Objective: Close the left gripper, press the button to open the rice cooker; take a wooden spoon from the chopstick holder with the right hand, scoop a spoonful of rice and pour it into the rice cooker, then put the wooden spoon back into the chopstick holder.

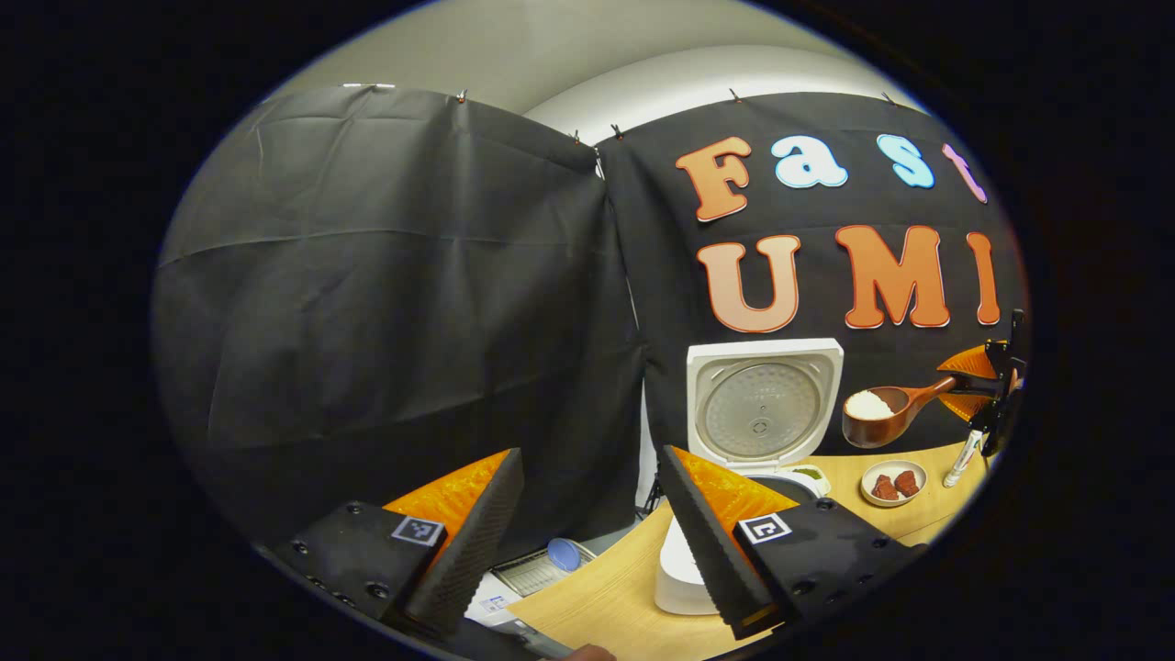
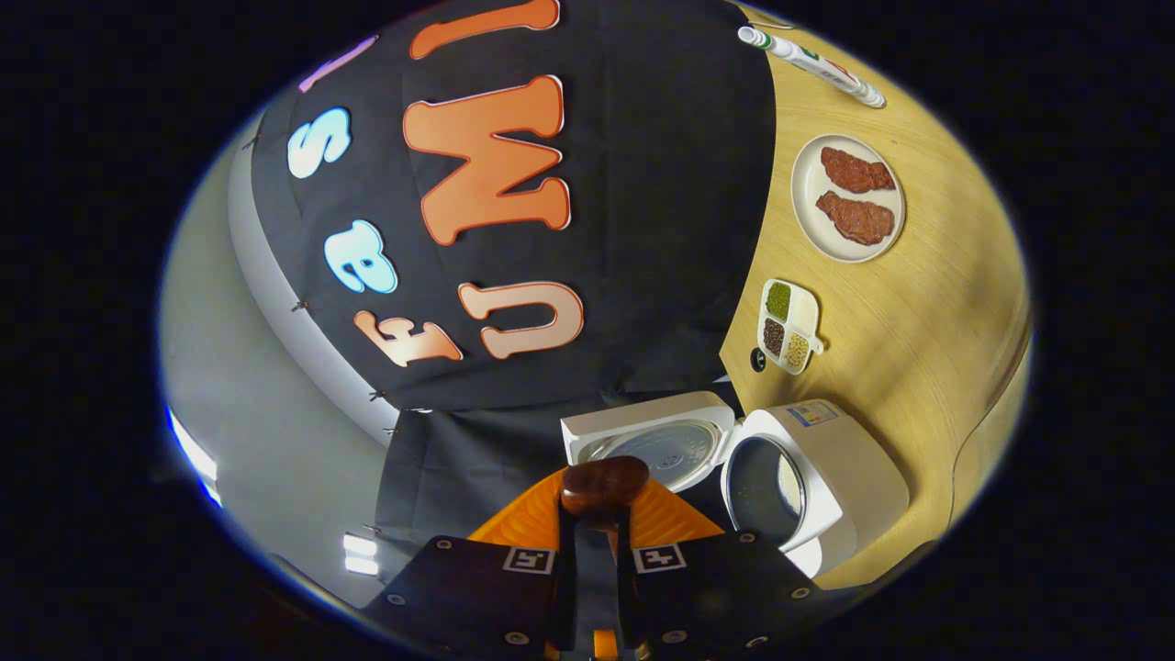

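While rice cooker (image 1: 734, 477) sits lid-up on table (image 1: 597, 597), right gripper (image 2: 597, 514) clamps wooden spoon (image 1: 886, 415) carrying rice level, right of lid, ready to pour. Left gripper (image 1: 583, 542) wide apart, near, holding nothing.

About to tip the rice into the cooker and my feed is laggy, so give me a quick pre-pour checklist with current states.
1. Rice cooker lid up: ok, fully open.
2. Wooden spoon loaded: ok, a white mound of rice sits in the bowl.
3. Right gripper grip on the spoon: ok, both fingers clamp the handle.
4. Spoon above the inner pot: not ok, in the left gripper view it hangs beside the lid, over the plate of meat.
5. Left gripper clear of the pot: ok, open and held back.
6. Pot contents: cannot tell.
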